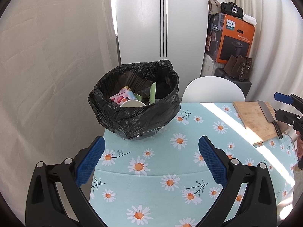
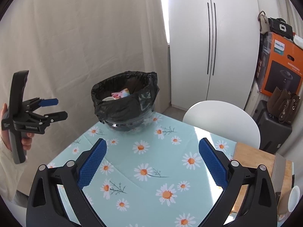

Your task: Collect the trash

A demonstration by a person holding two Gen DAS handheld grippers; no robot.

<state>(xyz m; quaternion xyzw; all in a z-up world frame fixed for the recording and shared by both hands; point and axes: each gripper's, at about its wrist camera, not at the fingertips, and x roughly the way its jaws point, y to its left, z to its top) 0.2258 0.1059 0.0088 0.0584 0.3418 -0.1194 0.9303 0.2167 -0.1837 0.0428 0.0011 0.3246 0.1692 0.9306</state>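
Note:
A bin lined with a black bag point(image 1: 136, 102) stands on the far left part of the table; it also shows in the right wrist view point(image 2: 126, 102). Inside lie a pink wrapper point(image 1: 123, 95), a white cup point(image 1: 132, 103) and green paper point(image 1: 152, 92). My left gripper point(image 1: 151, 158) is open and empty, above the daisy tablecloth point(image 1: 161, 170), short of the bin. My right gripper point(image 2: 152, 160) is open and empty over the tablecloth point(image 2: 151, 170). The left gripper also shows in the right wrist view point(image 2: 56, 107), held left of the bin; the right gripper shows at the left wrist view's right edge point(image 1: 282, 104).
A wooden cutting board point(image 1: 253, 121) with a cleaver point(image 1: 269, 115) lies on the table's right side. A white chair point(image 1: 214, 90) stands behind the table. A white cup point(image 2: 293, 198) sits at the right edge. Boxes and bags point(image 1: 231, 37) are stacked at the back right.

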